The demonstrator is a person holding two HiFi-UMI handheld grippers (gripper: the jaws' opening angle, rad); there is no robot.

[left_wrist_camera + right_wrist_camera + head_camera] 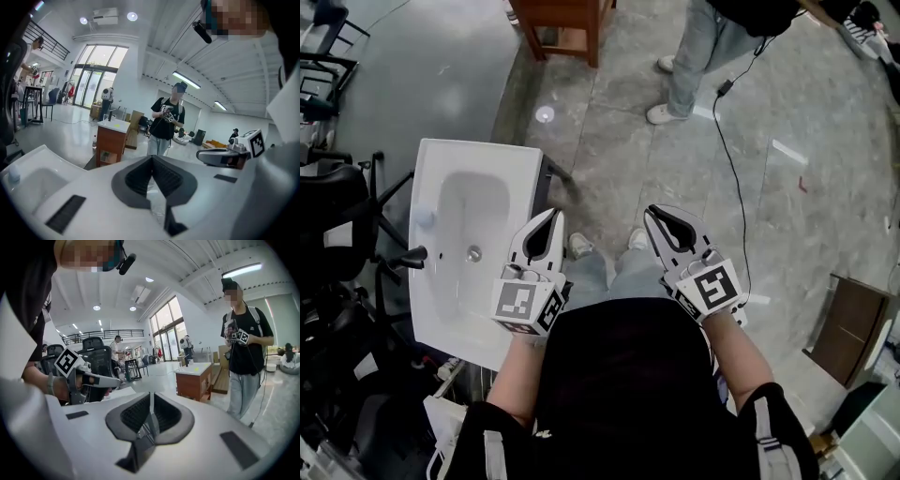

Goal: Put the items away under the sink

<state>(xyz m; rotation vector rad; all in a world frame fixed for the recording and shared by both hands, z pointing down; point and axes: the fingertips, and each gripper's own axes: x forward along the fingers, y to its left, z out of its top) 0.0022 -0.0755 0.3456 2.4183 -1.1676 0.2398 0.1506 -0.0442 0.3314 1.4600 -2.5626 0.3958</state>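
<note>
A white sink basin (520, 178) stands at the left in the head view, with a drain (473, 253), a black tap handle (414, 255) and a small pale object (425, 217) at its rim. The same basin (44, 157) shows low left in the left gripper view. My left gripper (552, 216) is held up beside the basin's right edge, shut and with nothing in it (152, 159). To its right, my right gripper (660, 216) hangs over the floor at about the same height. It is also shut, with nothing between the pads (152, 397). No items for stowing are visible.
A person (694, 56) stands ahead on the stone floor, holding a marker cube (239, 336). A wooden cabinet (567, 23) is behind the sink. Black office chairs (337, 244) crowd the left. A black cable (731, 187) trails over the floor, and a brown board (848, 328) lies at the right.
</note>
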